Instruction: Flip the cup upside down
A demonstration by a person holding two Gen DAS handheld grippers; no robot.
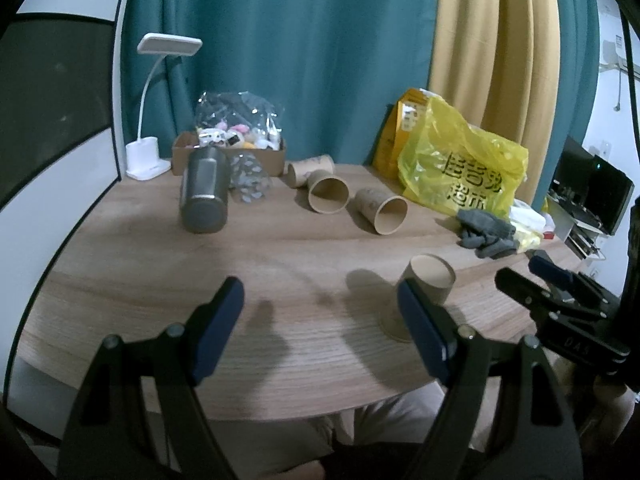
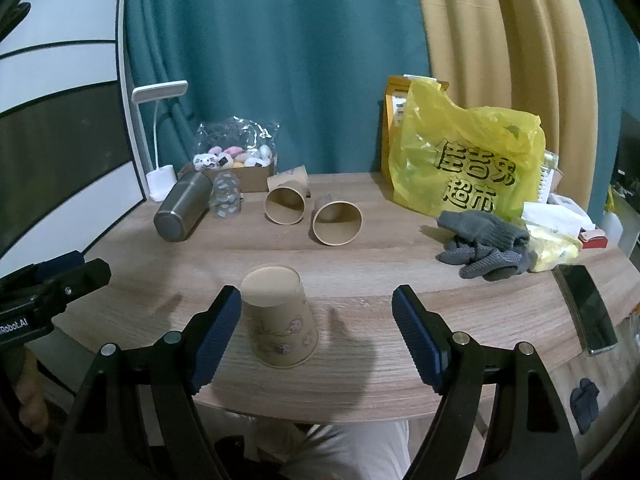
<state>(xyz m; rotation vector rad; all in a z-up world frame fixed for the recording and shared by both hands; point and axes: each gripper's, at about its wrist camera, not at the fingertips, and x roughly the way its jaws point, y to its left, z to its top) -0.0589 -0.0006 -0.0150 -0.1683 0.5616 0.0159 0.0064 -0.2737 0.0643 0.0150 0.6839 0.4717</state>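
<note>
So I'm looking at the cup and it's already sitting mouth-down on the worktop, base up, near the front edge — the flip looks done to me, at least for this one. I'm guessing all that's left is backing the tools away, unless the other cups lying on their sides further back are meant to get the same treatment; the task line only says one cup.

Right tool is hanging spread wide, holding nothing. The cup is standing between its fingers, hugging the left finger — I can't tell whether it's actually touching or just beside it. The other finger is well apart from it.

Left tool is also spread wide and empty, hovering over bare worktop. In its view the cup is peeking out behind its right finger, not between the two.

Bottle, gloves and phone are sitting well clear of everything.
</note>
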